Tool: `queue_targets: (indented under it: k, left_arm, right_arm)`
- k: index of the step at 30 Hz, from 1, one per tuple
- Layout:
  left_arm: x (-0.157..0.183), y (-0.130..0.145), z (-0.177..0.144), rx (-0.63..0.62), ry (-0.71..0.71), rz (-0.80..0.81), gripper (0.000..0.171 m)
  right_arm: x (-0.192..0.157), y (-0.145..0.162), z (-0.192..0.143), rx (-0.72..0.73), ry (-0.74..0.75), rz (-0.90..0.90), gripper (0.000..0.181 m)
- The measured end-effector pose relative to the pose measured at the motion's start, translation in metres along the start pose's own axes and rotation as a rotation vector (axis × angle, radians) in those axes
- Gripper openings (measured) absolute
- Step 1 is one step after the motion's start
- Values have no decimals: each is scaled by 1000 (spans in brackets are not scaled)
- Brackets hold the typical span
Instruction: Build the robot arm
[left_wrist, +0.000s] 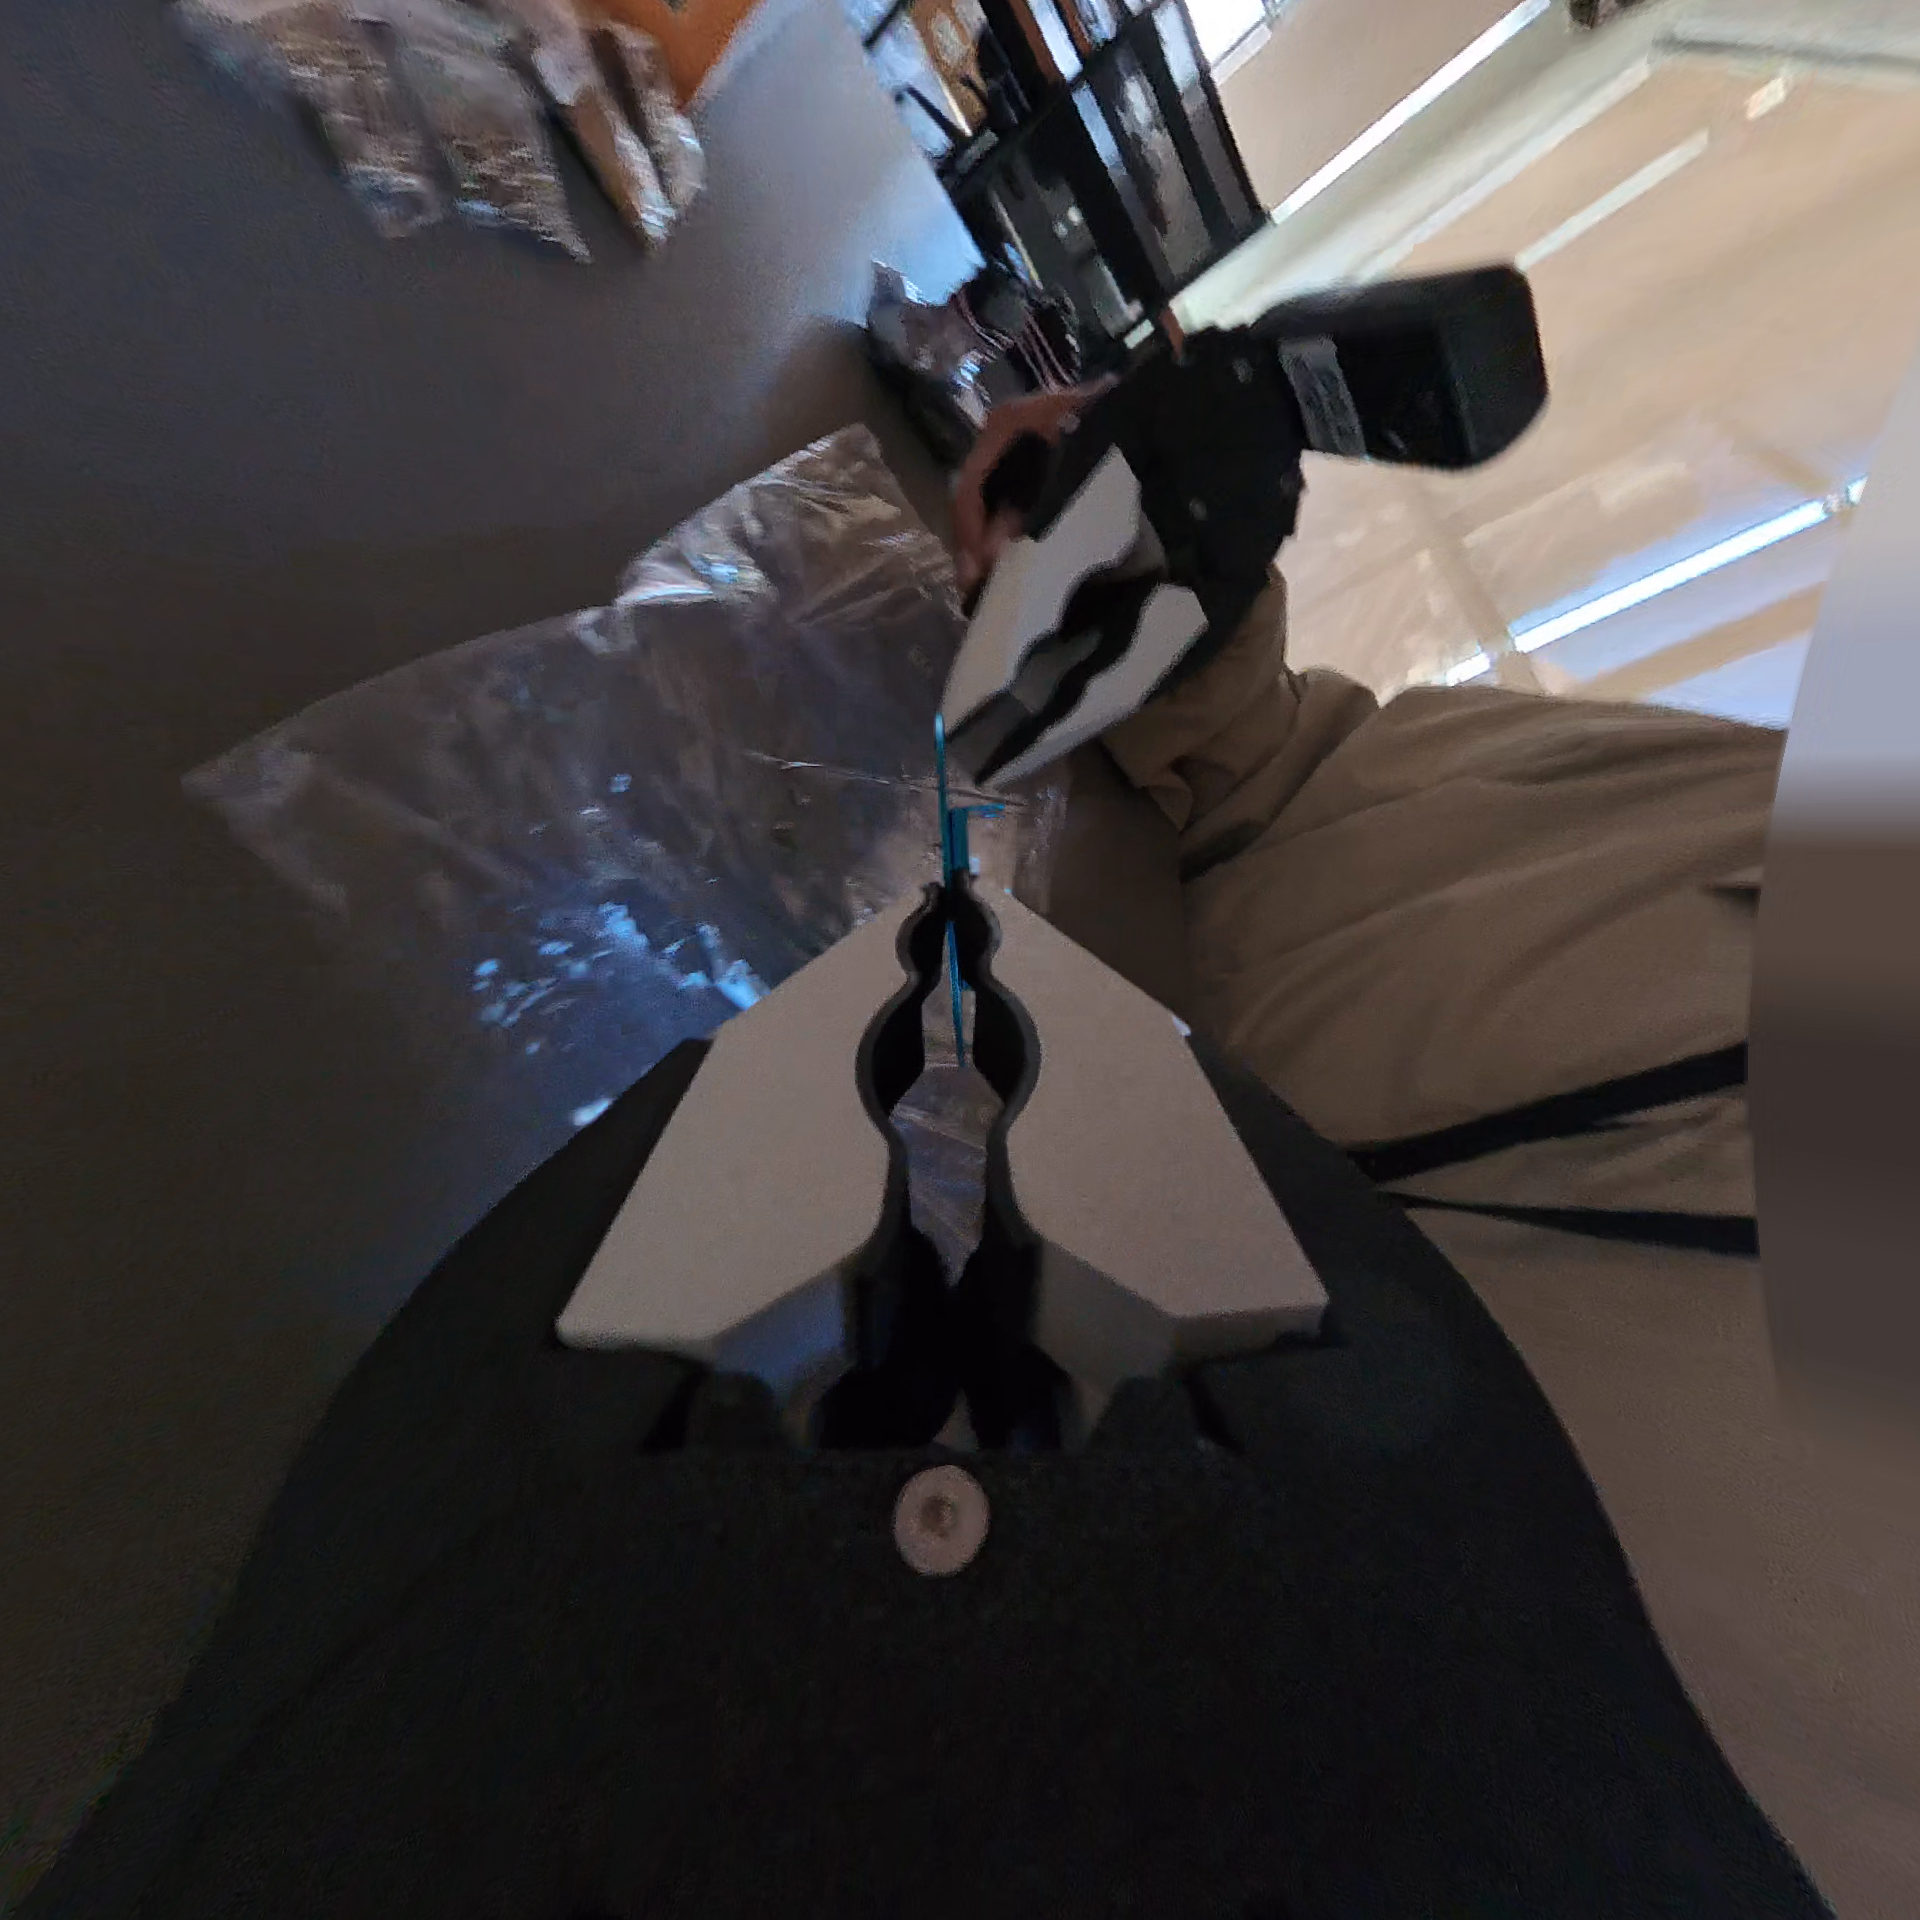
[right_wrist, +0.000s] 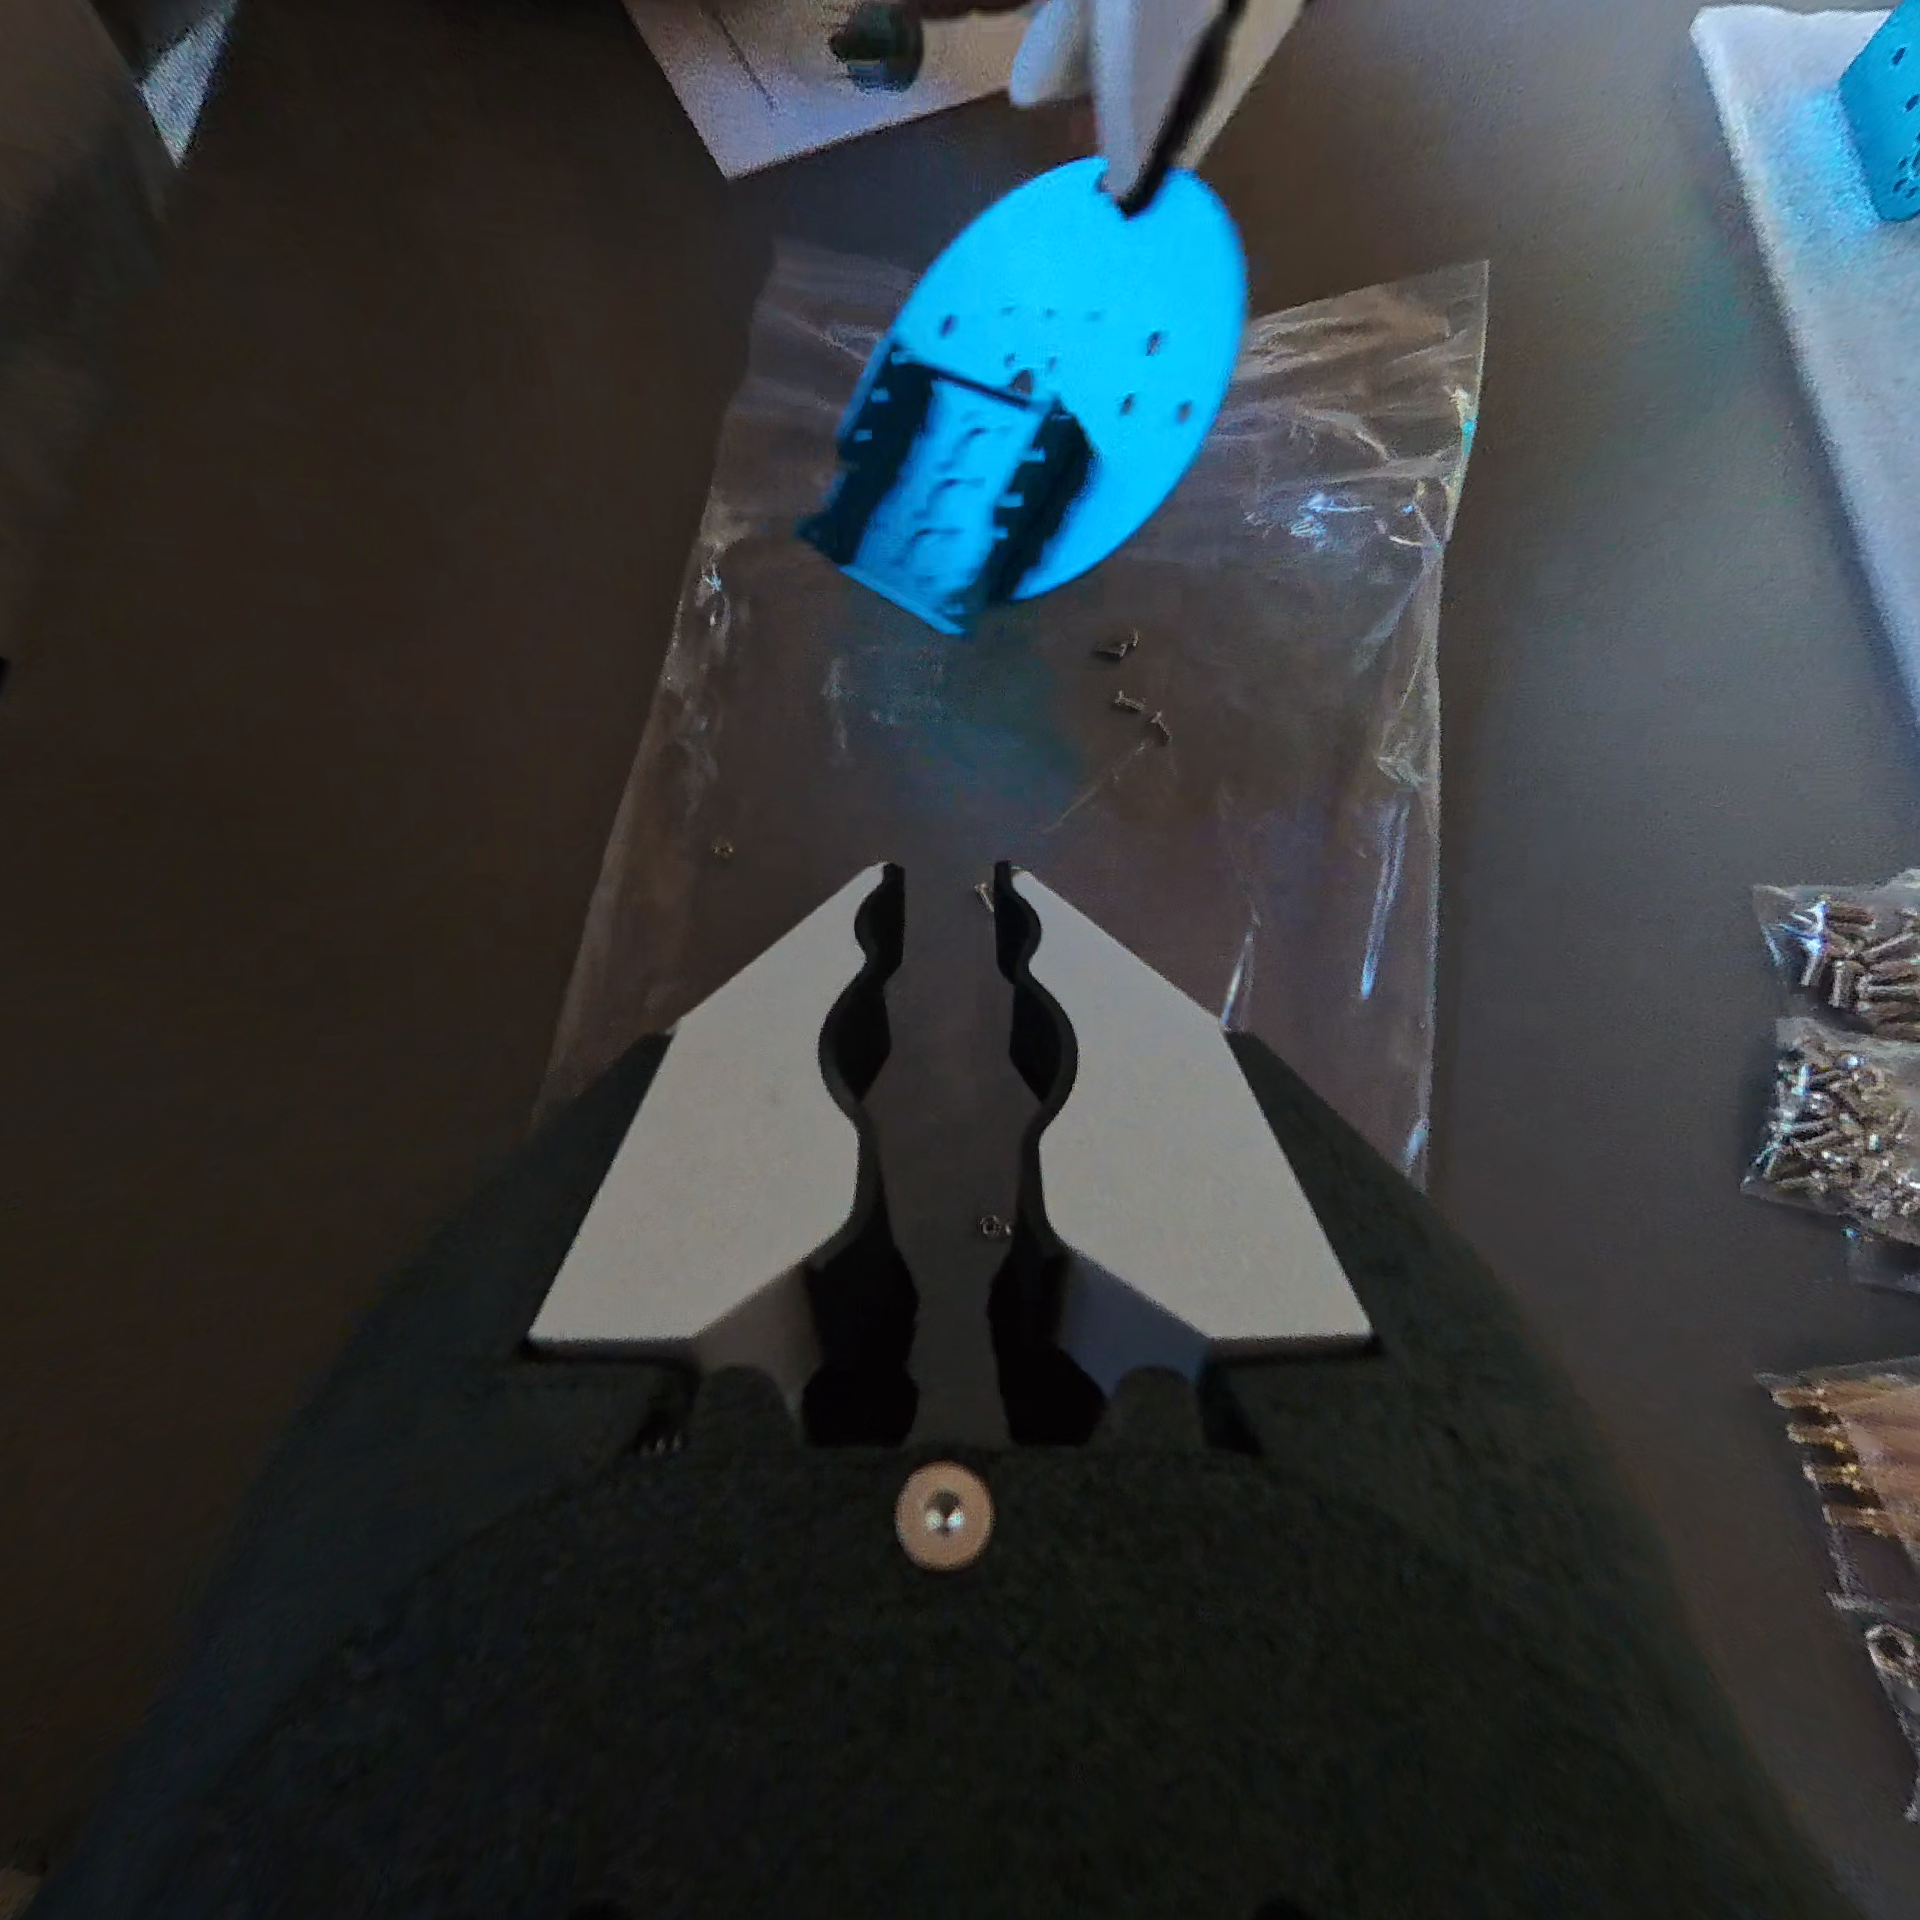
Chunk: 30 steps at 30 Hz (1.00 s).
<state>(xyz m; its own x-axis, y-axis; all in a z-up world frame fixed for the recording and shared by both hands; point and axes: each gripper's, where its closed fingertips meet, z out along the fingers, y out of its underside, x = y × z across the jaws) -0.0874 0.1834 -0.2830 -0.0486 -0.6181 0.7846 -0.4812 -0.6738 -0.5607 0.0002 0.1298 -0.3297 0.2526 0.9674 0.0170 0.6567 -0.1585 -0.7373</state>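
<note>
Both grippers are hanging over a brown table (right_wrist: 343, 644). Left gripper (left_wrist: 954, 896) is pinching the rim of a blue round plate (left_wrist: 951, 831), which its own camera is seeing edge-on between the closed tips; the right wrist view is showing that plate (right_wrist: 1101, 343) face-on, drilled with small holes and carrying a blue bracket (right_wrist: 935, 499) on its lower half, held in the air above a clear plastic bag (right_wrist: 1299, 644). Right gripper (right_wrist: 943, 883) is pointing down at the bag, its jaws standing narrowly apart and holding nothing. Loose small screws (right_wrist: 1127, 701) are lying on the bag, one of them showing in the gap between the fingers. Small bags of screws (right_wrist: 1839, 1132) are sitting well off to the right. A person's beige sleeve (left_wrist: 1455, 914) is showing behind the right gripper (left_wrist: 1081, 665) in the left wrist view.
</note>
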Motion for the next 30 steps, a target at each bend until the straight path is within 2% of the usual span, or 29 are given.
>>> queue_targets:
  k: [4,11,14,17,21,24,26,28,30]
  left_arm:
    - [-8,4,-4,-14,10,-86,0]
    - [-15,19,11,-74,-31,-123,0]
    - [-26,27,14,-117,-116,-95,1]
    - [-31,41,18,-217,-199,9,5]
    - [-33,47,21,-270,-260,130,7]
    - [-40,33,16,-232,-368,253,24]
    - [-37,20,13,-197,-427,379,27]
    - [-18,5,19,-107,-416,538,27]
    - [11,2,32,-36,-356,690,24]
  right_arm:
    - [5,11,10,-83,14,-14,16]
    - [7,13,14,-113,38,-65,5]
    - [9,13,15,-119,56,-81,0]
    - [9,13,14,-131,58,-69,0]
    - [8,8,13,-84,20,5,0]
    - [9,-9,7,24,1,69,0]
    - [6,-26,3,128,-39,137,0]
    - [5,-44,-2,234,-82,233,0]
    - [6,-62,-8,356,-161,368,0]
